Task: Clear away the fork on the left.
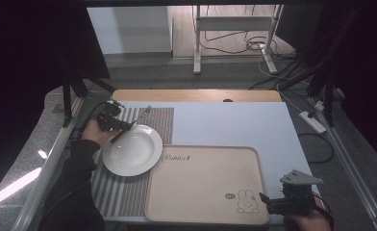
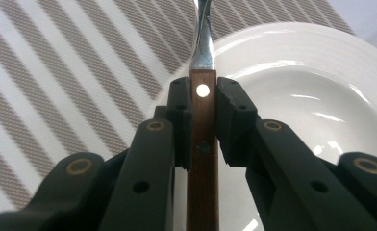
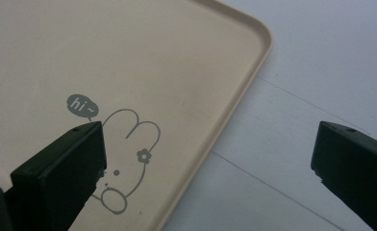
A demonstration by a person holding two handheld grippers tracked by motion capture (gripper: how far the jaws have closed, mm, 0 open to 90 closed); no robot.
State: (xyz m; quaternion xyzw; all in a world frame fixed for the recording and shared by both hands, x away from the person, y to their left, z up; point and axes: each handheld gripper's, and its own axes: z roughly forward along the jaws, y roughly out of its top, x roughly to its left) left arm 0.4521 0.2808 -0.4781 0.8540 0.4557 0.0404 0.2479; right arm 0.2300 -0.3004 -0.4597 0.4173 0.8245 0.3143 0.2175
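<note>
High view: left gripper clamps the fork at the plate's eleven o'clock. Left gripper view: pads squeeze its wooden handle. Right gripper view: right gripper, jaws apart, over the tray corner.

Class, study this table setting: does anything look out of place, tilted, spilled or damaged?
Nothing is spilled or broken. One oddity: the white plate sits half off the striped placemat, its right edge overlapping the beige tray. The fork is not laid down; the left tool holds it by its wooden handle above the plate.
</note>
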